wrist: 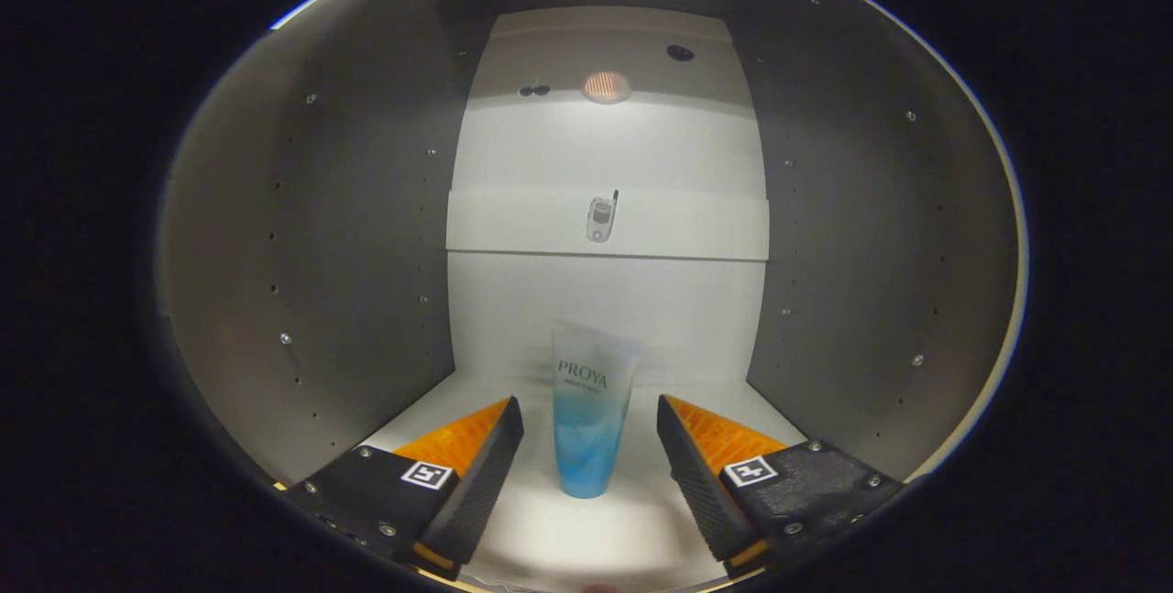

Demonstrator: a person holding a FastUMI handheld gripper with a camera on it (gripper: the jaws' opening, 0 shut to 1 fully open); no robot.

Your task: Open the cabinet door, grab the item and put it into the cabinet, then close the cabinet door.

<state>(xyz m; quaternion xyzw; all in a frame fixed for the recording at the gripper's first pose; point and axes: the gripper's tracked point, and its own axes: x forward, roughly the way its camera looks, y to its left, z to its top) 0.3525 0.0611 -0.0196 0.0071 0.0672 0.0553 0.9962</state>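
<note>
Tube (591, 419) upright on its cap on cabinet floor (568, 529), between spread fingers of tool (590, 446), neither touching it, apparently released to stay

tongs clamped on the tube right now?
No: the tongs are open, with a clear gap on each side of the tube, which stands upright on its cap on the cabinet floor between them.

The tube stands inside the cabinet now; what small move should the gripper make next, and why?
Probably draw the gripper straight back out. The tube stands upright on the cabinet floor, and the open fingers have a gap on each side of it, so it appears released.
</note>
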